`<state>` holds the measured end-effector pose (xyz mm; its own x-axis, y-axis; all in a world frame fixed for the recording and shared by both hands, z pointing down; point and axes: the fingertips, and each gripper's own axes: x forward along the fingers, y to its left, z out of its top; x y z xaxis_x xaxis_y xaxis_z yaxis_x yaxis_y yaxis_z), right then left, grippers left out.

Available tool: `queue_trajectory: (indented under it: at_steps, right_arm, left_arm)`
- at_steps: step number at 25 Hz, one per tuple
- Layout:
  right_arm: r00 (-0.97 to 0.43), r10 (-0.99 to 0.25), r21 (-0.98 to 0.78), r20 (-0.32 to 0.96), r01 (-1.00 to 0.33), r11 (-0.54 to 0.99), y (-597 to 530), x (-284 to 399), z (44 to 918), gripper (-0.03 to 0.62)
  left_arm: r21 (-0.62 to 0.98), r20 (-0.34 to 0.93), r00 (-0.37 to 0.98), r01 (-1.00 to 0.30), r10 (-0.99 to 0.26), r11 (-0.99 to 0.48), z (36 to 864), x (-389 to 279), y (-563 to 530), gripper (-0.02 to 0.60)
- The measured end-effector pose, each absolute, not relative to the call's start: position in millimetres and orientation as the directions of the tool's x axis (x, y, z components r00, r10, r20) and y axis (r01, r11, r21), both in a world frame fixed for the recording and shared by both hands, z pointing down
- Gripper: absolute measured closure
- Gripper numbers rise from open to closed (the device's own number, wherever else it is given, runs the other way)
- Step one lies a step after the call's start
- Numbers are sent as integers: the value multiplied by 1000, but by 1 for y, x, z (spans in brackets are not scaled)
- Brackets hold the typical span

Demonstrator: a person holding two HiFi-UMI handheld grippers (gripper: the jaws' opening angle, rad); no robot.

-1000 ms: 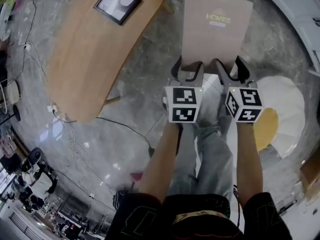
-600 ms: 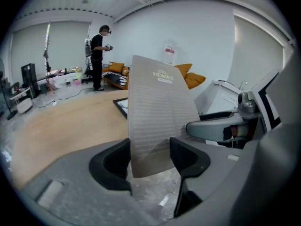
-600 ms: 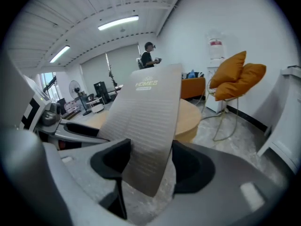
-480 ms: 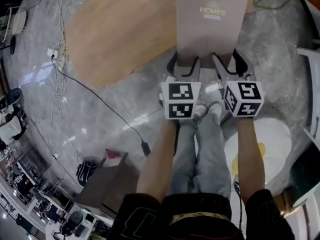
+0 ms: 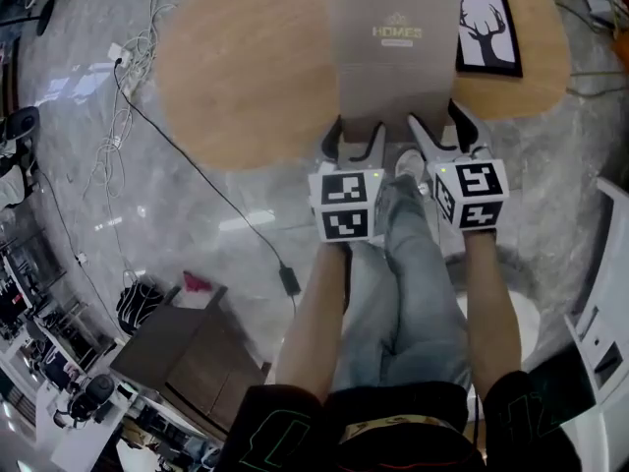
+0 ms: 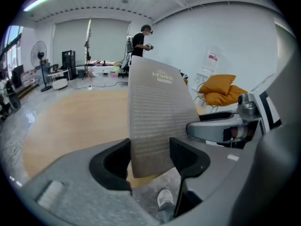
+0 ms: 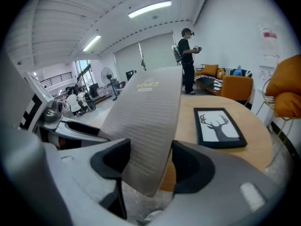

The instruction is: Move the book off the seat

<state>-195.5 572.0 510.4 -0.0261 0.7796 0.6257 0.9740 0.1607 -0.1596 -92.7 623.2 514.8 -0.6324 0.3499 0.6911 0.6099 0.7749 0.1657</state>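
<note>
The book (image 5: 396,57) is a thin grey-brown volume with gold print on its cover. Both grippers hold it by its near edge, out over the wooden table (image 5: 256,77). My left gripper (image 5: 355,146) is shut on the book's near left corner (image 6: 150,135). My right gripper (image 5: 438,136) is shut on its near right corner (image 7: 150,149). The book is off any seat and lies roughly flat in the air, sloping slightly up away from me.
A framed deer picture (image 5: 486,28) lies on the table to the right of the book (image 7: 217,126). A cable (image 5: 197,165) runs over the marble floor at left. A dark box (image 5: 192,357) stands lower left. A person (image 6: 138,41) stands far off.
I have turned and carried the book from above the floor to above the wooden table. The deer picture has come into view at right. Both grippers keep their hold.
</note>
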Motion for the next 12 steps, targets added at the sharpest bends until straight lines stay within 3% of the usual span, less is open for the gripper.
queue_trajectory:
  at_steps: [12]
  right_arm:
    - [161, 720, -207, 675, 978, -24, 661, -188, 536, 315]
  left_arm:
    - [140, 756, -501, 752, 420, 644, 536, -78, 692, 310]
